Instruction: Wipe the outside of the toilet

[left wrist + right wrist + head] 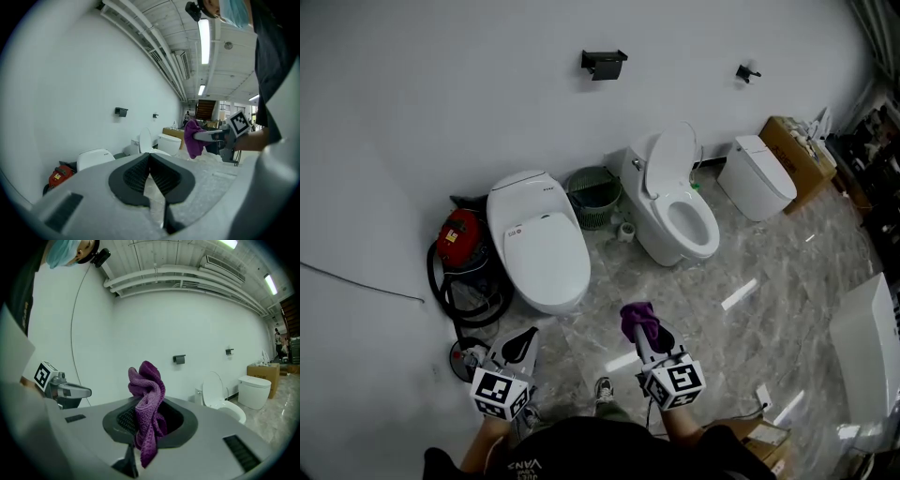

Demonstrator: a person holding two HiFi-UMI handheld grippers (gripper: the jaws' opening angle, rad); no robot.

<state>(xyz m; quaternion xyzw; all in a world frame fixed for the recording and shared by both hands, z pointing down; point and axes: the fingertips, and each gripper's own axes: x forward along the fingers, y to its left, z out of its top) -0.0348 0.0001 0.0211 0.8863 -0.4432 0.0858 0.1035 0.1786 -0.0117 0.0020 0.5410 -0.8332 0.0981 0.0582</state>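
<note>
A: What's in the person's hands?

B: Two grippers, held low in front. The right gripper [649, 337] is clamped on a purple cloth [147, 401], bunched up, w/ a loose tail hanging below the jaws. The left gripper [150, 161] has its jaws pressed together, nothing between them.

A: And the toilet?

B: There are three along the wall, none touched yet. The near toilet [539, 246], lid down, sits just ahead-left of the grippers. The open toilet [680, 211], seat up, is further back, w/ a basket [592, 195] between the two. The third toilet [757, 175] is far right. Can't tell which one is meant; the nearest is my guess.

A: What could go wrong?

B: The cloth is only pinched by a fold, so a firm rub may well pull it free. The loose tail could drag on the floor [750, 309] or, at the open toilet, dip into the bowl. Also a black hose [441, 291] coils beside the near toilet, by a red machine [459, 234]. Reaching round that side could snag it.

A: Do the views differ?

B: Yes. The head view gives the layout: hose, basket, spacing. The right gripper view shows the grip on the cloth close up, but not the near toilet. Only the left gripper view shows that gripper's jaws are empty, plus the right gripper side-on w/ the cloth.
</note>
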